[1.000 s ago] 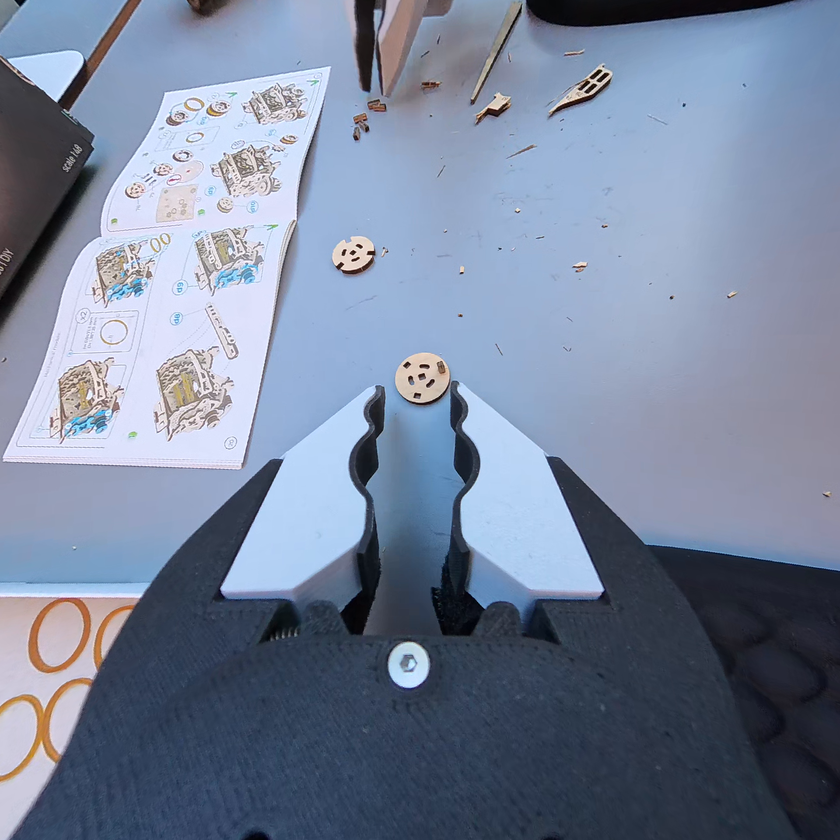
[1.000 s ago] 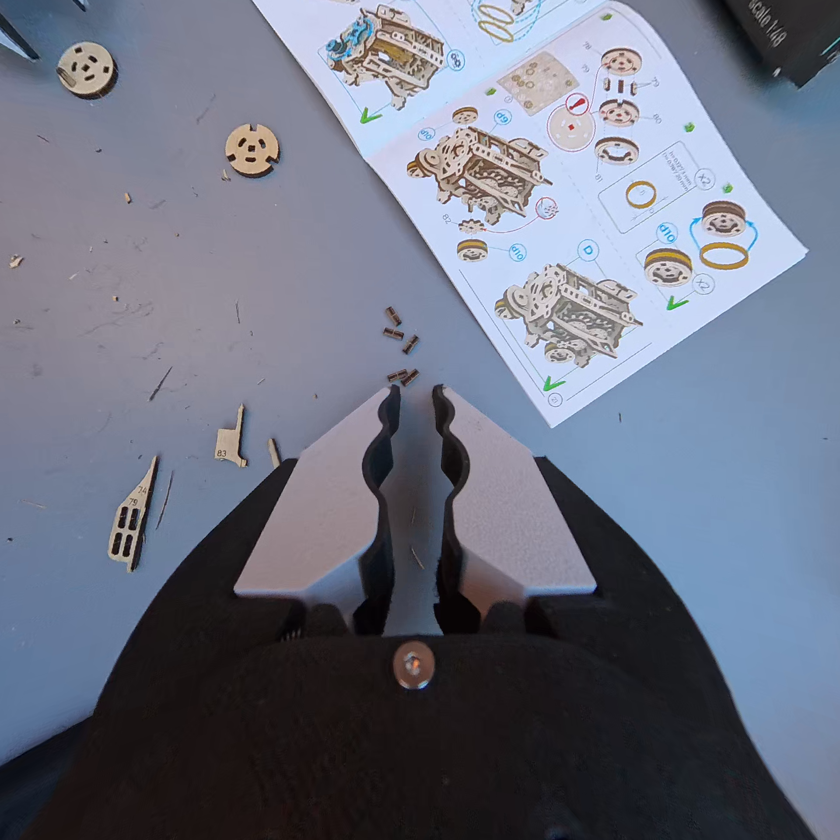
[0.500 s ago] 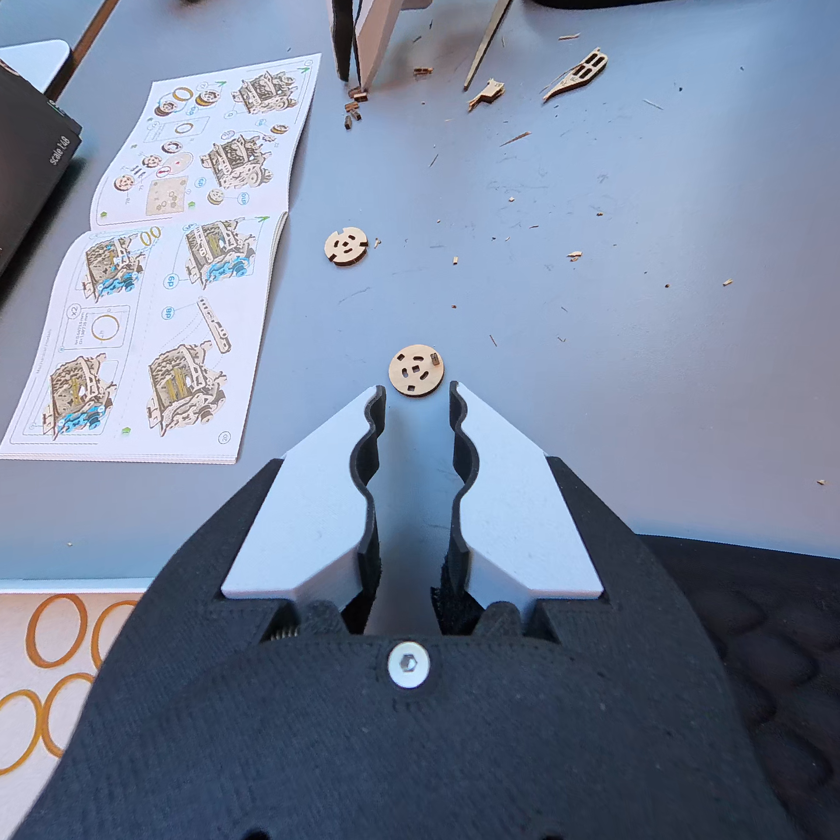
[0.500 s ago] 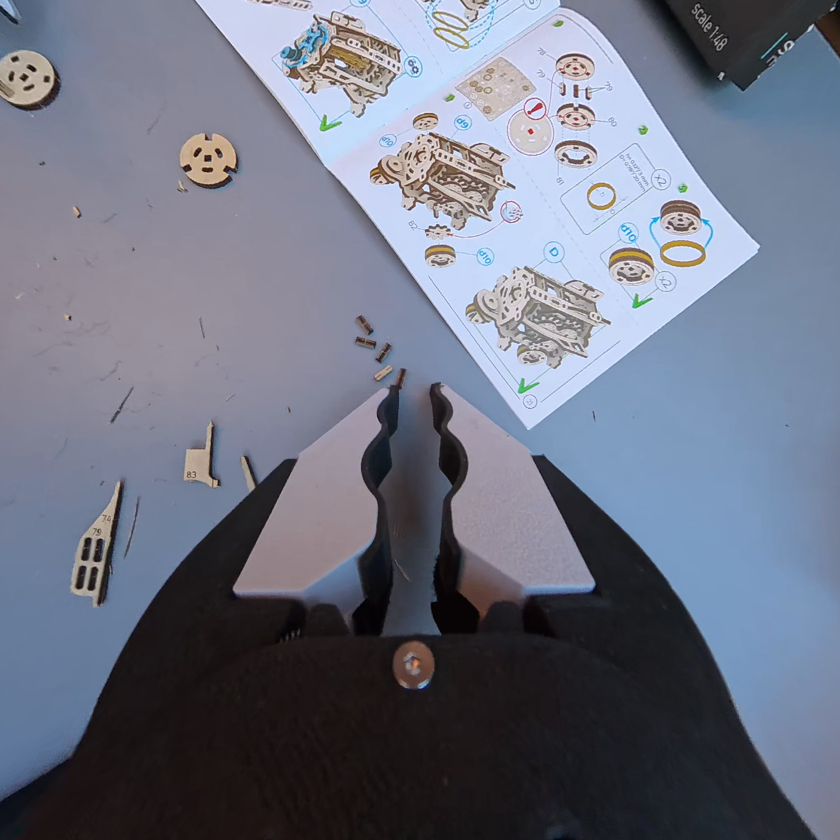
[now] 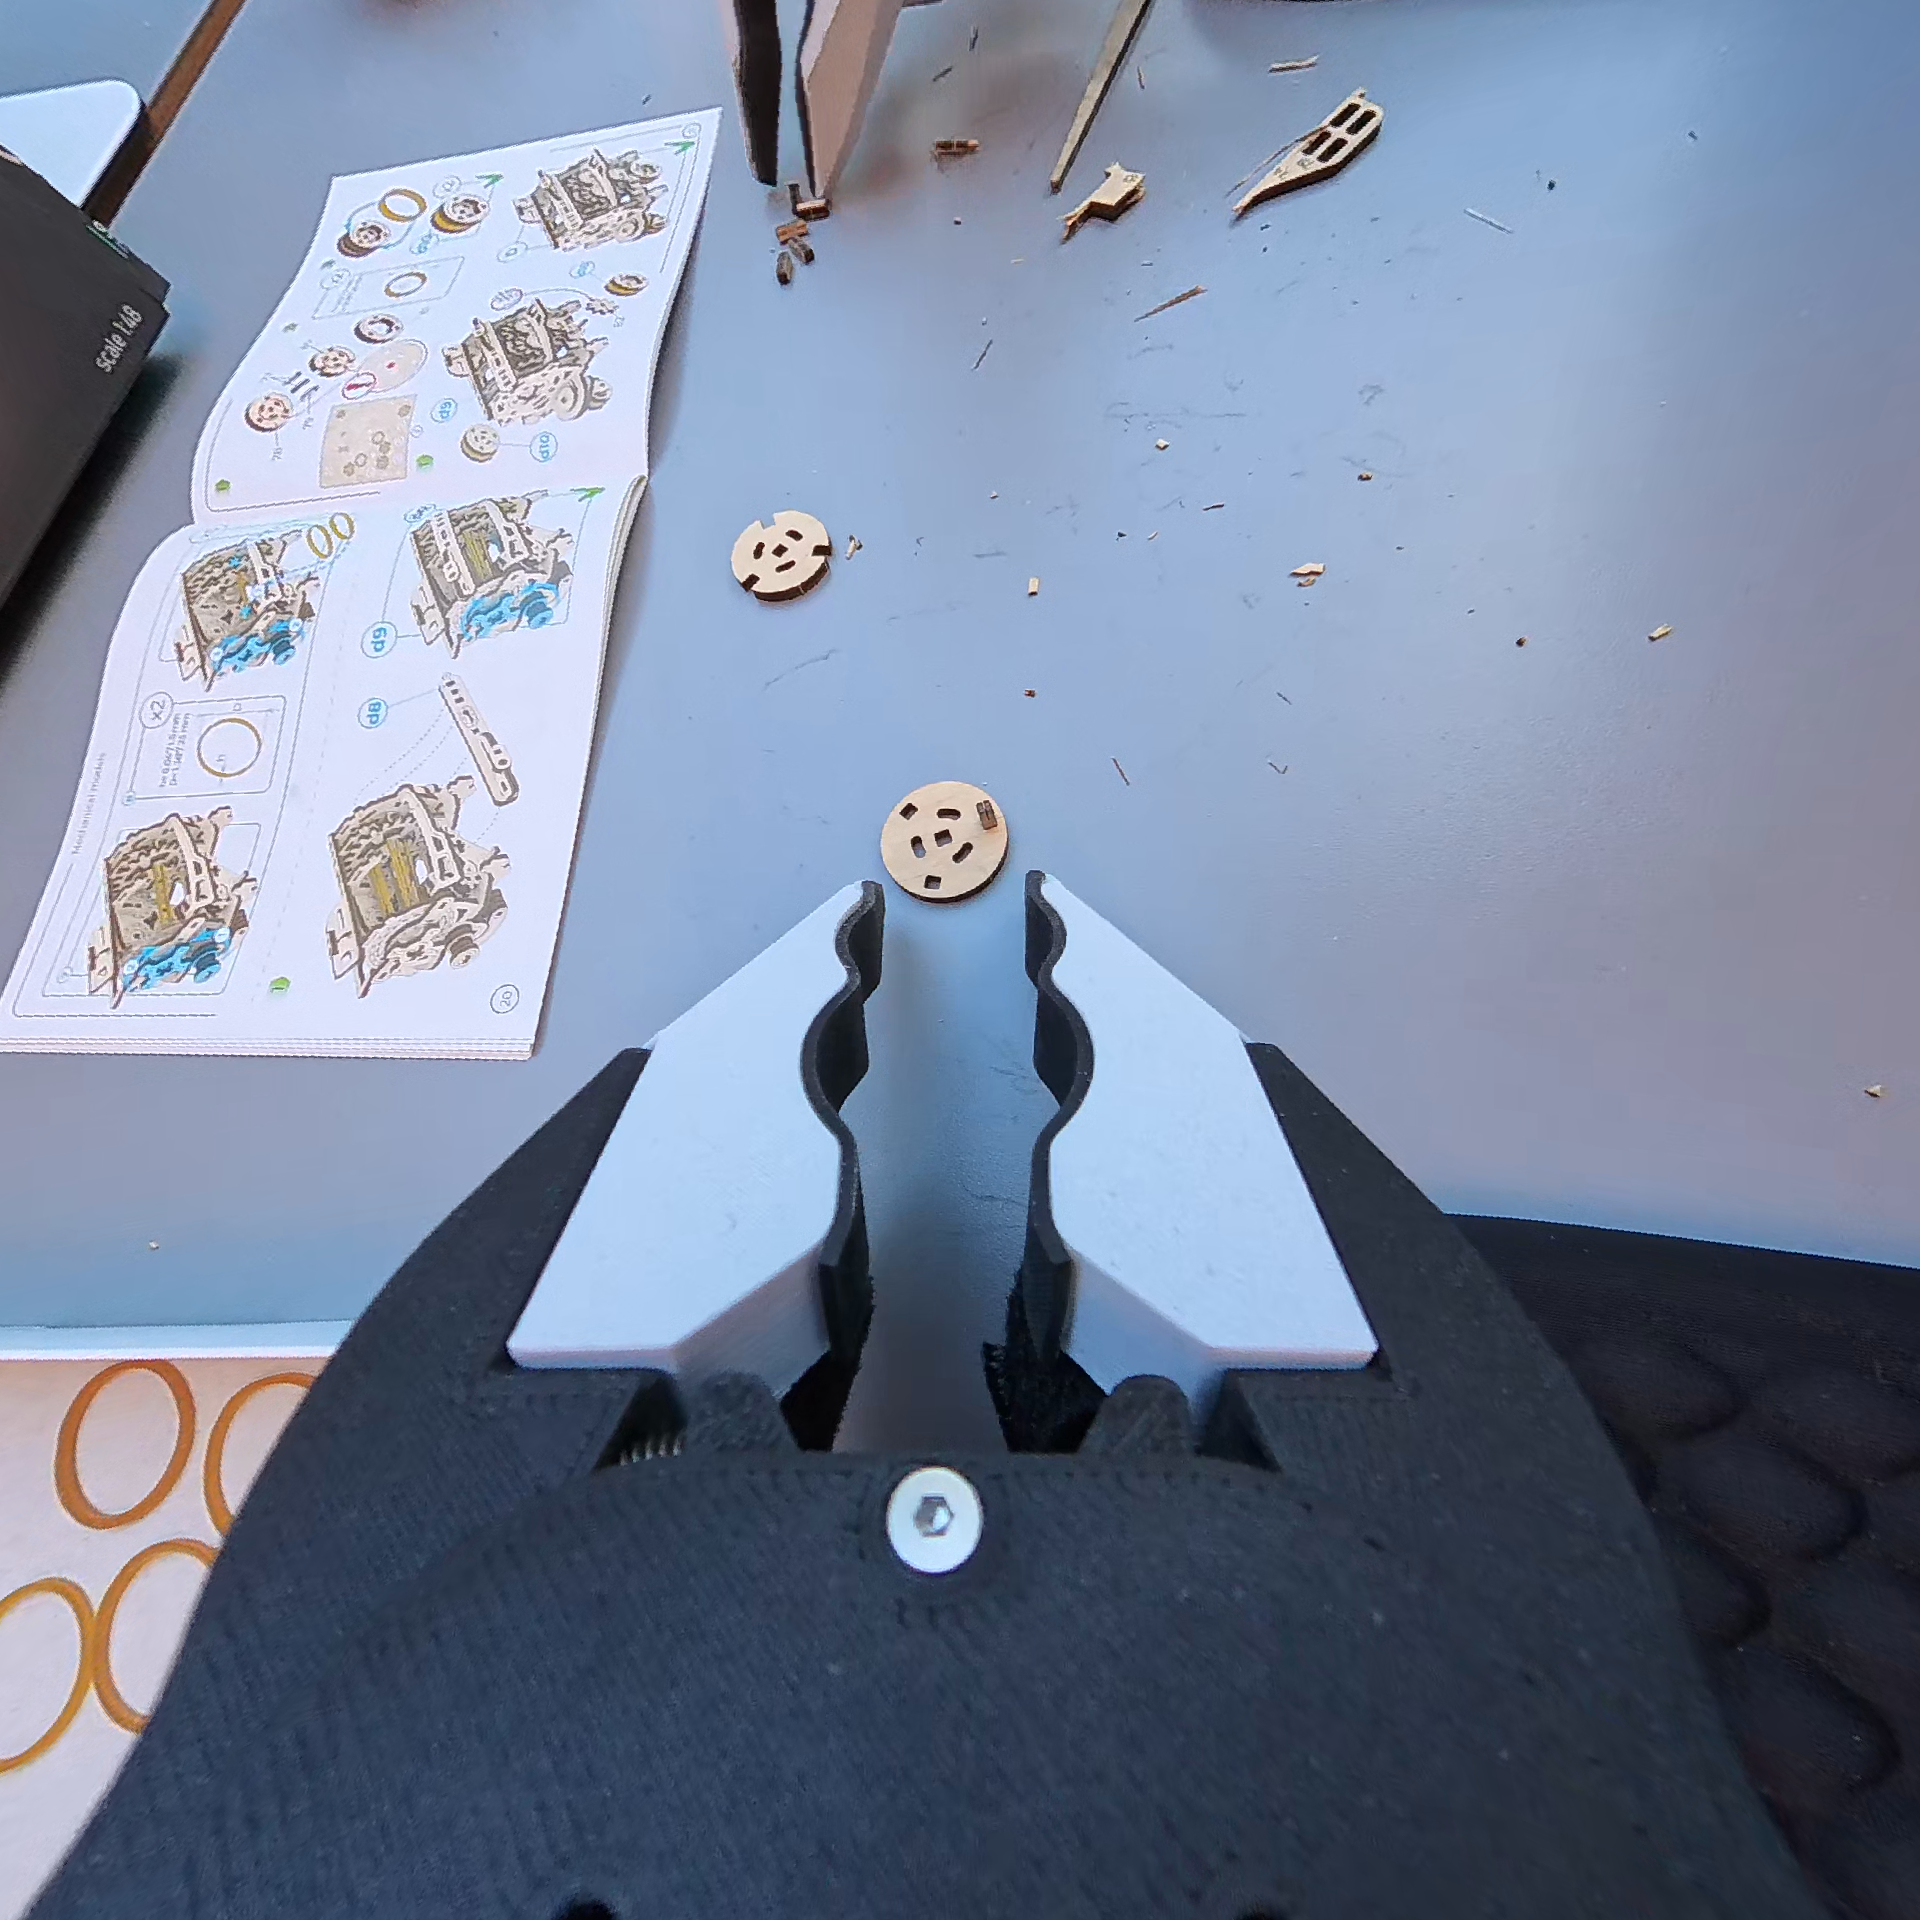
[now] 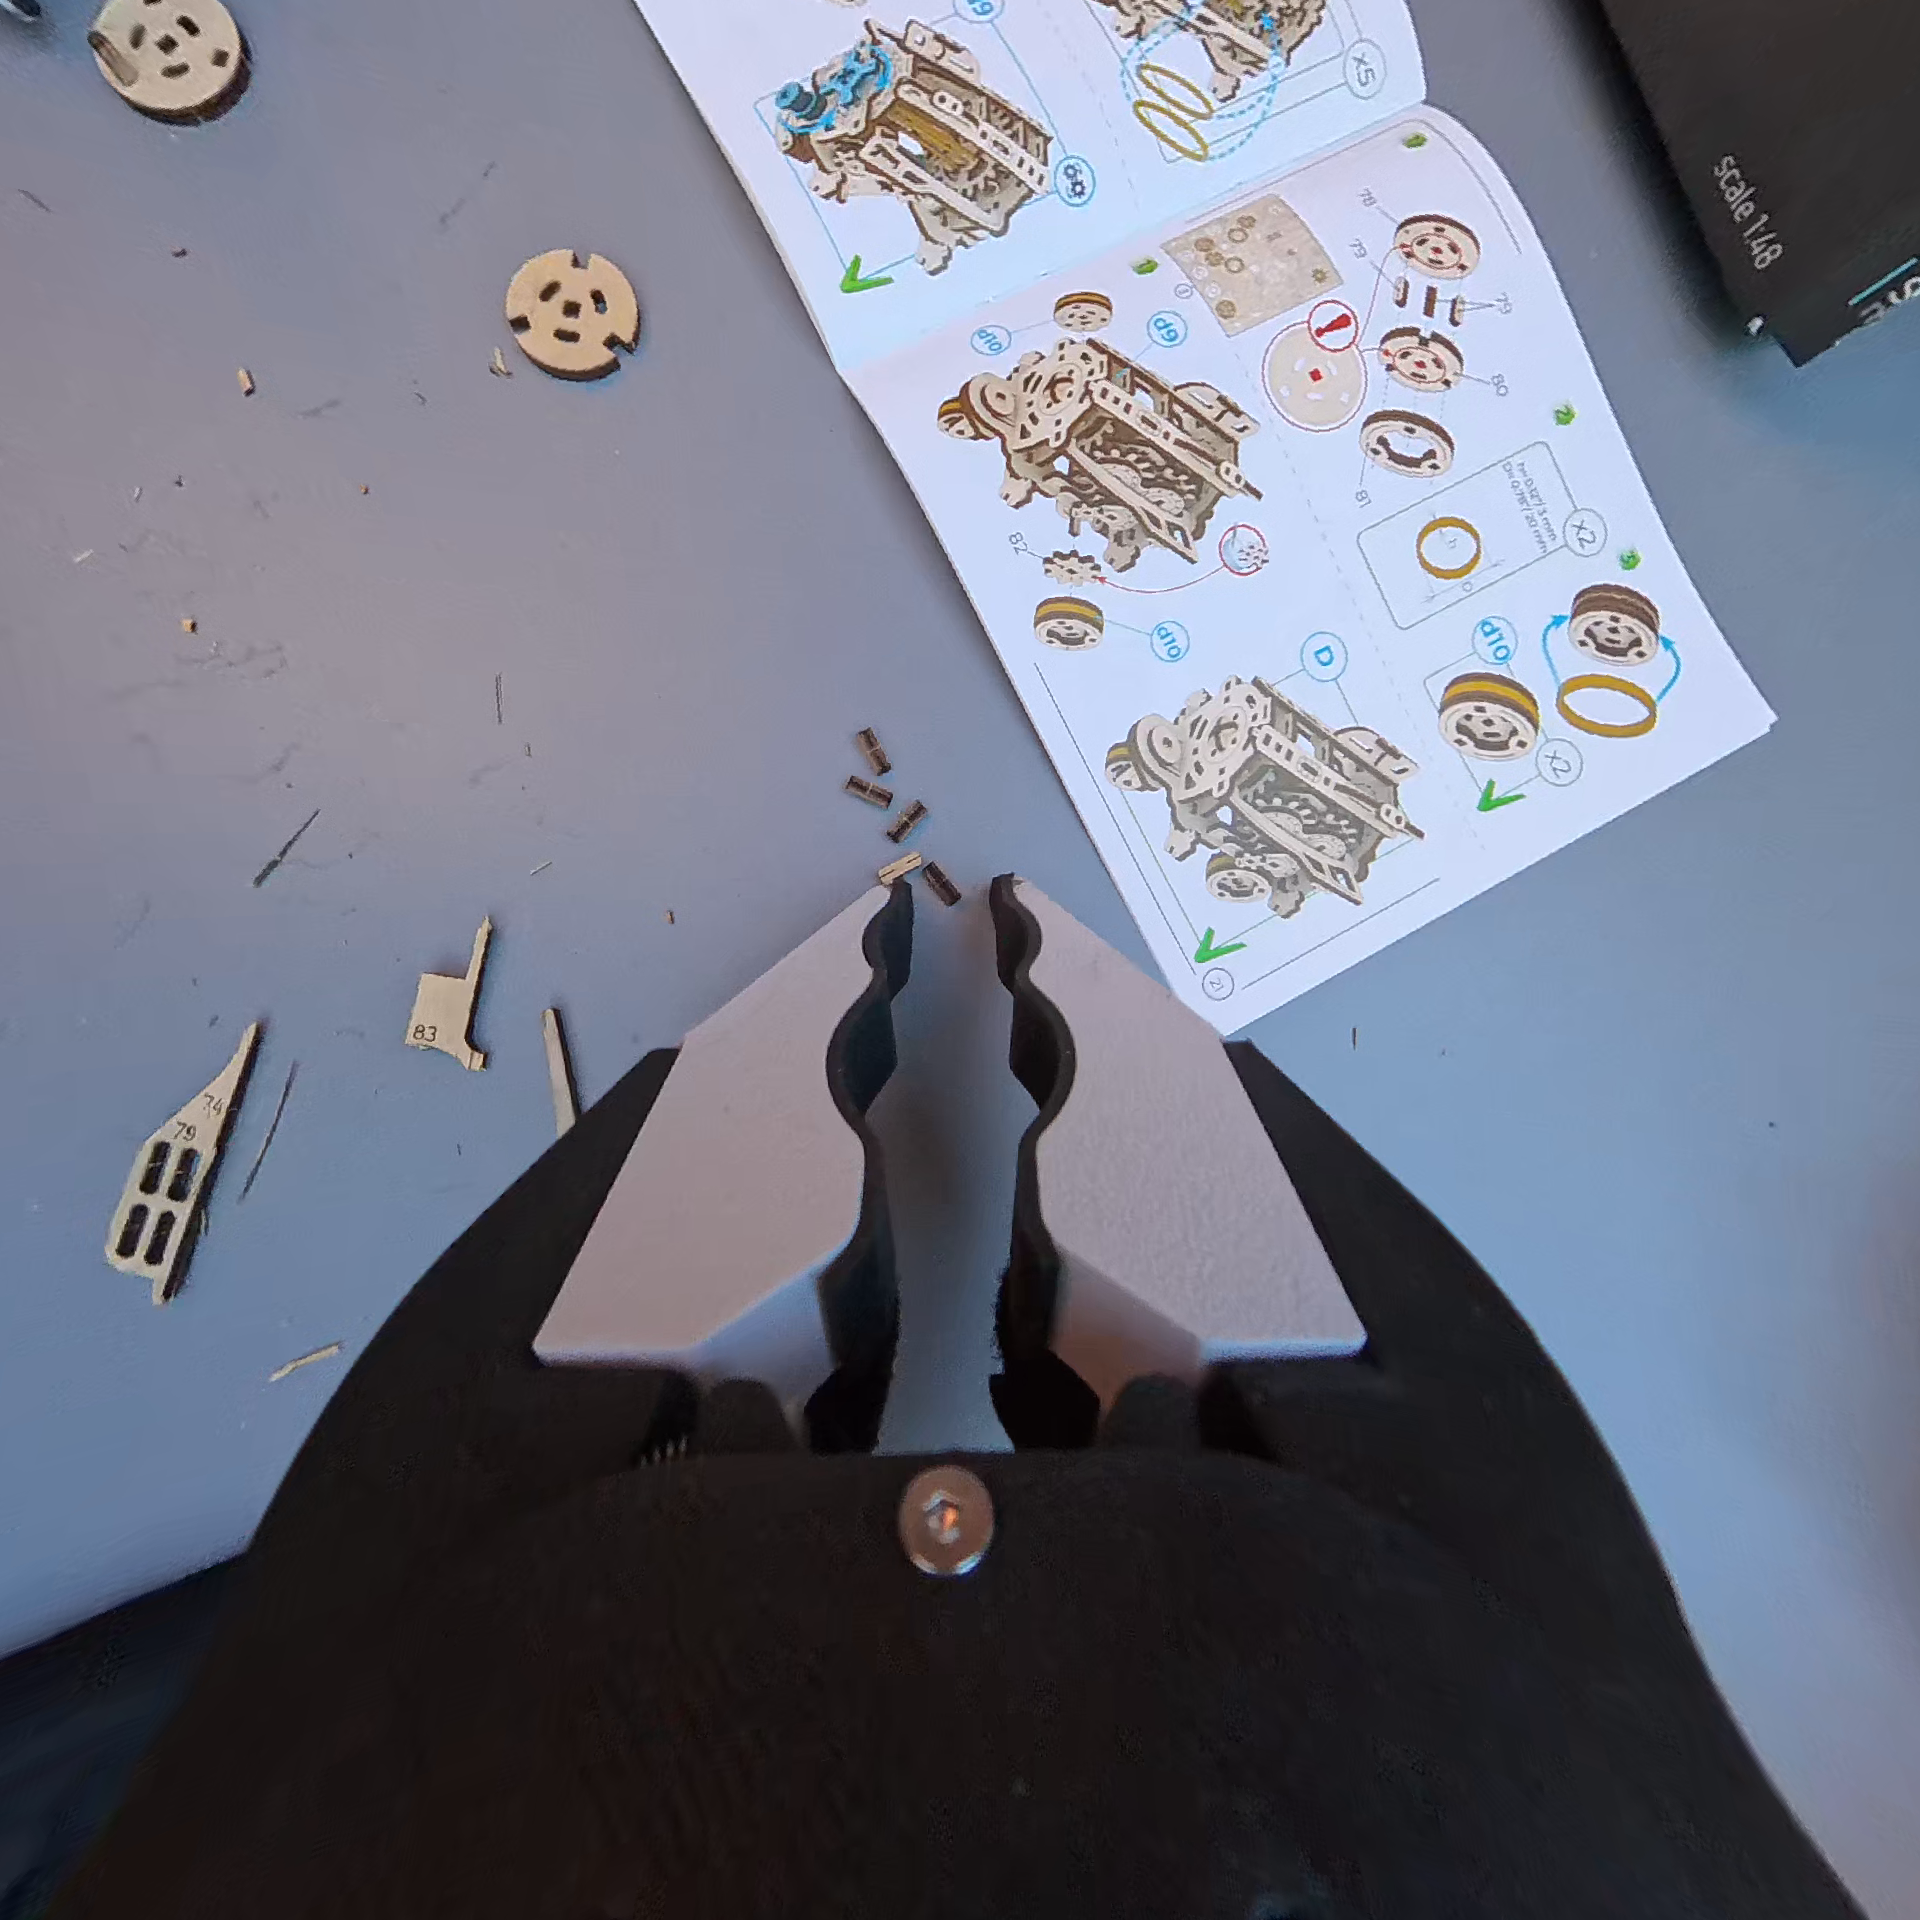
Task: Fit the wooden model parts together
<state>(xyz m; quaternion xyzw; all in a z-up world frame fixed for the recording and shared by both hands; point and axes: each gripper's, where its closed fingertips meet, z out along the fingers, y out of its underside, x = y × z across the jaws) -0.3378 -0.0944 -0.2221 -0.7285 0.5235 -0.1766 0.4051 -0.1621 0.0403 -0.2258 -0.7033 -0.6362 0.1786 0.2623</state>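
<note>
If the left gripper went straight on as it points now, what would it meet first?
Probably the round wooden disc lying just beyond the open left gripper, roughly centred between the jaws. Depth is unclear; it might pass above it.

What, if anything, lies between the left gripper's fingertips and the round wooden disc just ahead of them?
Nothing visible. Only bare grey table separates the open left gripper from the round wooden disc, which lies flat just beyond the fingertips.
</note>
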